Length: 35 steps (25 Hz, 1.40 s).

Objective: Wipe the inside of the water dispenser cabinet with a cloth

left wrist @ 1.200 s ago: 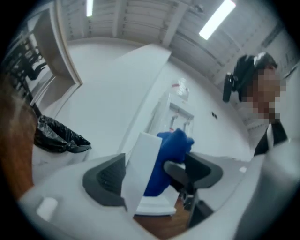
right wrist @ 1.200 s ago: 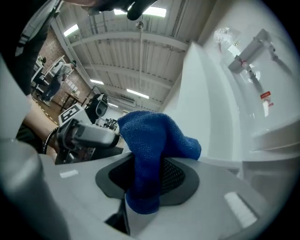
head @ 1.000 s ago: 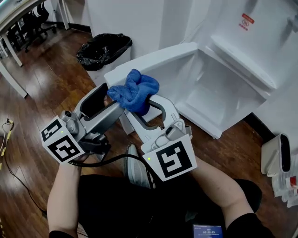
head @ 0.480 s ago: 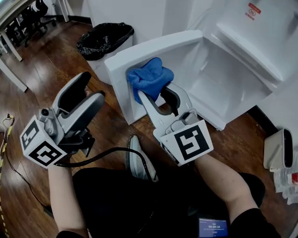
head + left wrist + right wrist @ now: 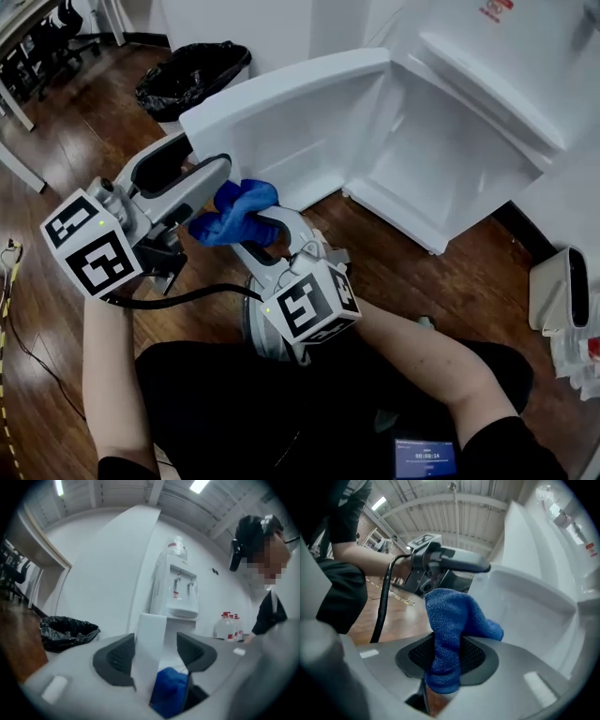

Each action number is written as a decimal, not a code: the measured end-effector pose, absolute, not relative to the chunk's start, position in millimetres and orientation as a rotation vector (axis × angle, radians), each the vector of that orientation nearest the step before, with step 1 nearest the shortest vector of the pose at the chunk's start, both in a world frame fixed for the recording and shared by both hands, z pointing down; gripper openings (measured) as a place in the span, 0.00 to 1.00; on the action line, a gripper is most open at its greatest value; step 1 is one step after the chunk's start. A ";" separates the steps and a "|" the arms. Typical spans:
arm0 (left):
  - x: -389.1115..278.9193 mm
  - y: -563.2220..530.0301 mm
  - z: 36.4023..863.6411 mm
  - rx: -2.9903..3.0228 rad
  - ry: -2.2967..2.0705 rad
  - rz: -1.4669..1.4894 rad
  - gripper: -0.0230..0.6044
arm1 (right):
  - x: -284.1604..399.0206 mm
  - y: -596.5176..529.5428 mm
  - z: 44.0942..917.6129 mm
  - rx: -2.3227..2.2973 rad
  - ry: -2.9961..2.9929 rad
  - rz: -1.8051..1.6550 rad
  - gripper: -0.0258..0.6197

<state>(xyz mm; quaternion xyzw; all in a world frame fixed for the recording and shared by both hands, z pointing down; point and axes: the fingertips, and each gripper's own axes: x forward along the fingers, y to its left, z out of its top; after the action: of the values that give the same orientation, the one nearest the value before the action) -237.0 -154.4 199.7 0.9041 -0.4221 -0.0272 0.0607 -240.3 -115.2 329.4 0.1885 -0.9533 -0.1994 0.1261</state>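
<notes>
The white water dispenser's lower cabinet [image 5: 450,159] stands open, its door [image 5: 300,122] swung out to the left. My left gripper [image 5: 204,155] reaches level to the door's free edge. In the left gripper view that edge [image 5: 150,639] stands between the closing jaws of the left gripper [image 5: 155,639], against the left pad, with a gap to the right pad. My right gripper [image 5: 248,230] is shut on the blue cloth [image 5: 230,214], low in front of the door and just under the left gripper. In the right gripper view the cloth [image 5: 450,620] bulges up out of the right gripper [image 5: 445,667].
A bin lined with a black bag [image 5: 192,75] stands behind the door at the left. A white appliance [image 5: 553,305] sits on the wooden floor at the right. A black cable [image 5: 187,298] hangs from the left gripper. Water bottles [image 5: 227,625] stand beside the dispenser.
The right gripper has come down and to the left with the cloth, off the door's upper edge. The left gripper swung out left, then back to the door's edge, its jaws narrowing.
</notes>
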 end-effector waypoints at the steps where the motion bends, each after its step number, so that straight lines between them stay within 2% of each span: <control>1: -238.3 -155.8 200.0 2.734 -1.310 -0.082 0.47 | -242.3 -116.9 345.9 0.528 -2.748 -0.584 0.24; 5: -242.4 -160.7 201.5 2.713 -1.440 -0.096 0.40 | -245.6 -121.0 418.9 0.424 -2.623 -0.557 0.24; 10: -246.1 -158.9 200.3 2.704 -1.508 -0.132 0.40 | -237.1 -137.5 496.2 0.370 -2.459 -0.510 0.24; 16: -247.2 -161.1 201.8 2.687 -1.523 -0.166 0.40 | -182.7 -209.0 506.5 0.620 -2.361 -0.425 0.24; 21: -246.6 -159.2 204.2 2.677 -1.521 -0.164 0.40 | -110.5 -276.8 504.8 0.965 -2.287 -0.139 0.24; 25: -250.3 -156.3 204.1 2.695 -1.656 -0.072 0.34 | -48.3 -310.1 500.8 1.217 -2.268 0.143 0.24; 29: -254.8 -145.6 197.4 2.725 -1.735 -0.045 0.34 | -17.1 -327.7 464.3 1.424 -2.301 0.334 0.24; 35: -257.0 -135.3 184.9 2.762 -1.762 -0.093 0.34 | -7.9 -336.4 314.0 1.612 -2.494 0.098 0.24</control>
<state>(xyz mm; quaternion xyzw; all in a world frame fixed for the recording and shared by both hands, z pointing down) -257.0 -135.3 184.9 0.8408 -0.5363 -0.0284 -0.0678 -7.9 -336.4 314.0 0.5406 -0.8363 0.0327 0.0851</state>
